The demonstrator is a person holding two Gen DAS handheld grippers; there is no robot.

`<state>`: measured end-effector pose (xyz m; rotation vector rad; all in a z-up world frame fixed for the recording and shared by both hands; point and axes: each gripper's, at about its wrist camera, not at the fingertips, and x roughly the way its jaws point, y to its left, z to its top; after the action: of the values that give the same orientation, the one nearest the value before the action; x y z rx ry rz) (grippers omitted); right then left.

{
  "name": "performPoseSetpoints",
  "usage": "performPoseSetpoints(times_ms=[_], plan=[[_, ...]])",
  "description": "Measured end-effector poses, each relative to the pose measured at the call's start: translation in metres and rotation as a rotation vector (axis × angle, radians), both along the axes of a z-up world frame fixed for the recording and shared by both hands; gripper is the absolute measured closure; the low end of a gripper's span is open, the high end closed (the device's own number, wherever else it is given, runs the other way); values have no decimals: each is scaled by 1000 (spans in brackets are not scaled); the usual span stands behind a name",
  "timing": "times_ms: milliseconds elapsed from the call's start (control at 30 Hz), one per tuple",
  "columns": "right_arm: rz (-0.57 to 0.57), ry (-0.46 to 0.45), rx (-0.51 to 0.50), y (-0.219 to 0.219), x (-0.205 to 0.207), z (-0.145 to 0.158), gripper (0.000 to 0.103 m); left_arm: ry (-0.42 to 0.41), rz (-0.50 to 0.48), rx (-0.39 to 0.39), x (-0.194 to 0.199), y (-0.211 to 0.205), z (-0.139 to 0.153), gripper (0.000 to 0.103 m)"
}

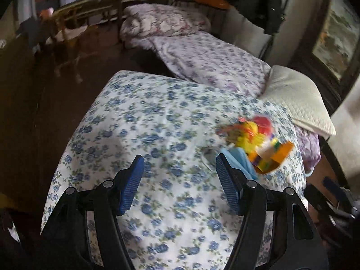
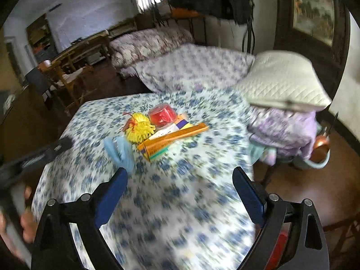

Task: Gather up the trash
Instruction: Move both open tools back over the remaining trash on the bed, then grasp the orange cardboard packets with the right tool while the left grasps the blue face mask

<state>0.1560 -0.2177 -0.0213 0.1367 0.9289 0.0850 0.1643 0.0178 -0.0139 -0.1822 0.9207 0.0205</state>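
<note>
A small pile of trash lies on the blue-flowered bedspread (image 2: 180,180). It holds a yellow net bag (image 2: 140,128), a red plastic tub (image 2: 162,115), an orange box (image 2: 173,138) and a light blue glove (image 2: 120,149). In the left wrist view the same pile is blurred: the orange box (image 1: 273,156), the yellow bag (image 1: 249,135) and the blue glove (image 1: 241,160) sit just right of the fingers. My left gripper (image 1: 180,168) is open over bare bedspread (image 1: 157,123). My right gripper (image 2: 180,175) is open wide, short of the pile, with nothing between its fingers. The left gripper (image 2: 33,157) shows at the left edge, held by a hand (image 2: 27,222).
A white quilted pillow (image 2: 283,78) and a lilac bundle (image 2: 285,130) lie at the right of the bed. A second bed (image 2: 153,42) stands behind. Wooden chairs and a table (image 2: 74,67) are at the back left on dark floor (image 1: 33,112). A copper pot (image 2: 321,148) sits low right.
</note>
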Motion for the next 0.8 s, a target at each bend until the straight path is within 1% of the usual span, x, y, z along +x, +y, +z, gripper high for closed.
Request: performPoseSetpoints(times_ms=[67, 167, 200, 267, 367, 500, 567, 600, 633, 667, 733, 800], plan=[[-43, 17, 17, 2, 16, -7, 11, 0, 21, -16, 1, 9, 1, 38], [-68, 40, 32, 9, 33, -15, 11, -9, 43, 2, 2, 14, 2, 38], [-72, 52, 28, 14, 39, -19, 11, -14, 53, 11, 2, 15, 3, 38], [-80, 69, 0, 22, 42, -26, 11, -13, 61, 6, 3, 18, 3, 38], [-119, 95, -9, 28, 54, -38, 11, 0, 60, -16, 5, 20, 0, 38], [-173, 137, 6, 21, 67, -56, 11, 6, 46, -10, 7, 15, -1, 38], [-173, 147, 14, 18, 71, -63, 14, 6, 39, -6, 8, 12, -2, 38], [-163, 131, -13, 18, 71, -63, 26, 6, 35, -4, 8, 11, -2, 38], [-141, 115, -16, 19, 71, -62, 38, 7, 31, 1, 9, 9, -3, 38], [-120, 111, 3, 19, 70, -61, 69, 8, 28, 3, 10, 8, -3, 38], [-99, 112, -10, 18, 67, -58, 74, 17, 18, 7, 11, 5, -6, 38], [-82, 106, -11, 15, 59, -54, 85, 23, 10, 10, 12, 2, -8, 38]])
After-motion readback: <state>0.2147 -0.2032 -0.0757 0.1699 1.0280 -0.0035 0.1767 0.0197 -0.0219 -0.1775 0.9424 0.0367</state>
